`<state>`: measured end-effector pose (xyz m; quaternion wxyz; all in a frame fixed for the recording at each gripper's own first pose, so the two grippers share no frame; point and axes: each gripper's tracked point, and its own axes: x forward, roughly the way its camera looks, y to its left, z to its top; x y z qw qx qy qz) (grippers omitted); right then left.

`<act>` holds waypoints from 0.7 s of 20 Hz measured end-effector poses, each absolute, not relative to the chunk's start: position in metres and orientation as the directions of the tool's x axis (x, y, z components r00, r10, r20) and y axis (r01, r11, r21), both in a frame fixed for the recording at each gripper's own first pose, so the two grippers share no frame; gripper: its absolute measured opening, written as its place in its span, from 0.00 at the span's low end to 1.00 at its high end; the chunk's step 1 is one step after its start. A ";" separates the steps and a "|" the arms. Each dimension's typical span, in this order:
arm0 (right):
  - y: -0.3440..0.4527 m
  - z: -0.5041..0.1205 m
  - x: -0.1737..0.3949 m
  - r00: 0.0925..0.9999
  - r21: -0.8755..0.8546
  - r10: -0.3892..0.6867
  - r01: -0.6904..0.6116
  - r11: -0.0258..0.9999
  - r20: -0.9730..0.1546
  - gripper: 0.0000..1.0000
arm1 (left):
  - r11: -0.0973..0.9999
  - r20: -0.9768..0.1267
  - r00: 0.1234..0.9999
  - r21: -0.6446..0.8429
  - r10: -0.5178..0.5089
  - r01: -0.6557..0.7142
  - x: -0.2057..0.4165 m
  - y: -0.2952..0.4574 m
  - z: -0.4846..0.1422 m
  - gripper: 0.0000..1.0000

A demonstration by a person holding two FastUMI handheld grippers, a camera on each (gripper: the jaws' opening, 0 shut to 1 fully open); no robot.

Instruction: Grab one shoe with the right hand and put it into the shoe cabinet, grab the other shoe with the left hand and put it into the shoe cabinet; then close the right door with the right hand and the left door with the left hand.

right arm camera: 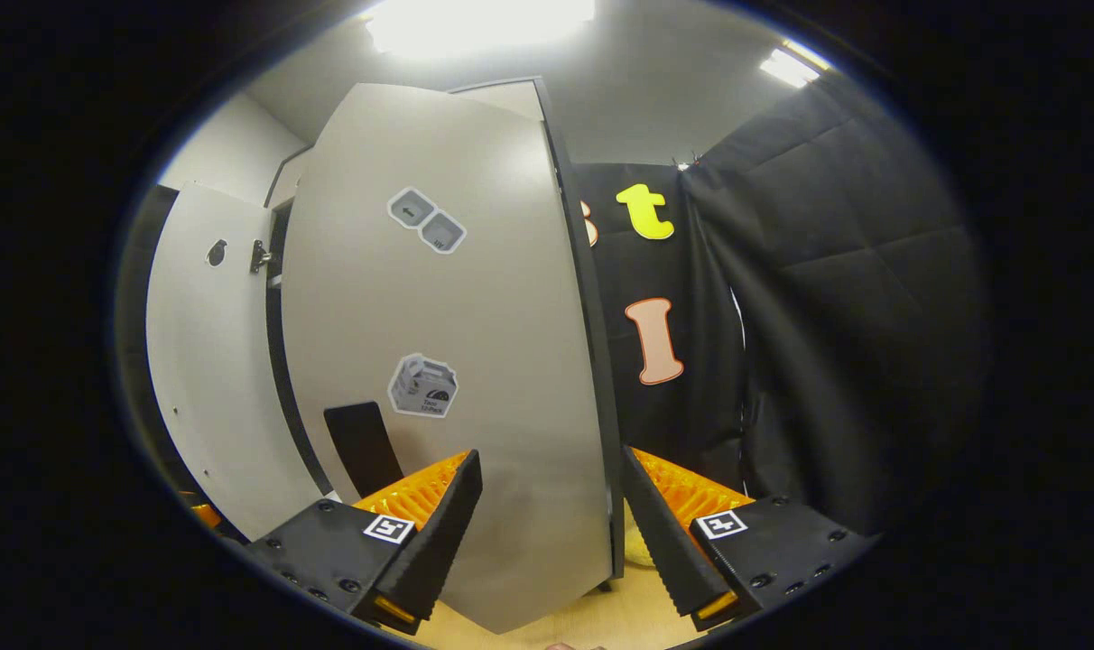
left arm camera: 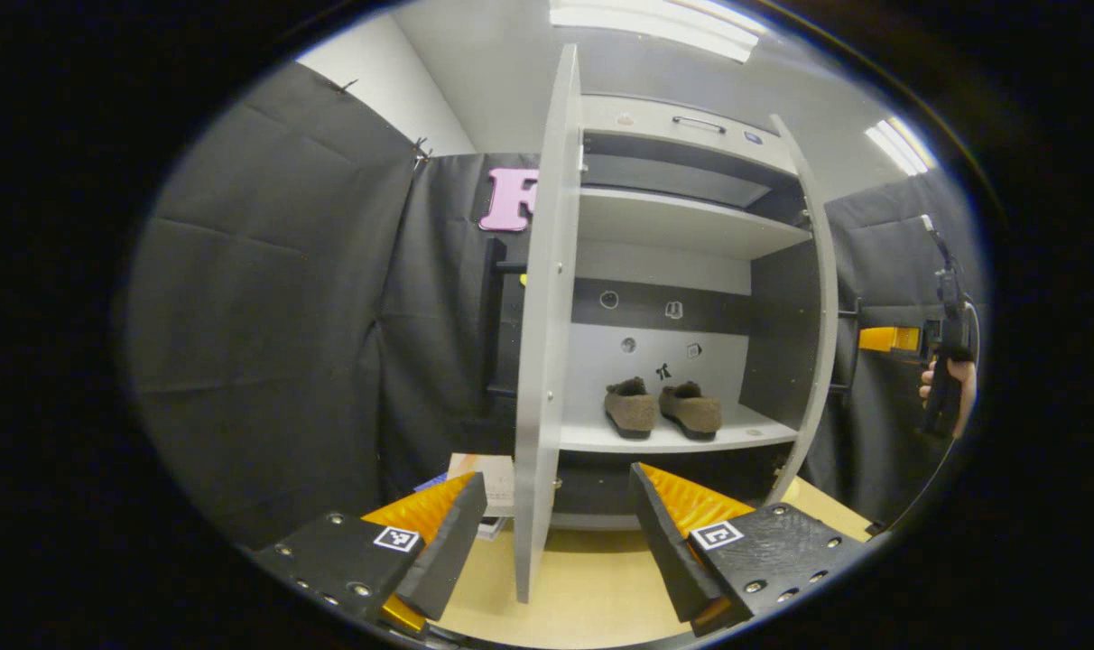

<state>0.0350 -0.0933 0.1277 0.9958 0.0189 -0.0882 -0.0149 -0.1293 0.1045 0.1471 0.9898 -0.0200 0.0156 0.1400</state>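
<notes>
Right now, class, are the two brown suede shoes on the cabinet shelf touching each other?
Apart. The left gripper view shows a narrow strip of pale shelf between the left brown suede shoe and the right brown suede shoe.

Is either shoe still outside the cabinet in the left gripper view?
No: both brown shoes sit side by side on a shelf inside the open shoe cabinet.

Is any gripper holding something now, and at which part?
Nothing is clamped. The left gripper straddles the left door's free edge and the right gripper straddles the right door's, both open.
</notes>
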 end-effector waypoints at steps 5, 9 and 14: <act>-0.085 0.111 0.045 0.993 0.036 -0.023 0.019 0.999 0.118 0.98 | 0.925 -0.030 0.926 -0.034 0.376 -0.377 -0.147 0.156 0.152 0.92; -0.080 0.098 0.039 0.995 0.018 -0.036 0.035 0.999 0.089 0.98 | 0.890 -0.010 0.890 -0.020 0.455 -0.455 -0.154 0.206 0.161 0.99; -0.083 0.088 0.027 0.994 0.057 -0.071 0.066 0.996 0.088 0.97 | 0.880 -0.005 0.880 -0.032 0.474 -0.474 -0.140 0.262 0.179 1.00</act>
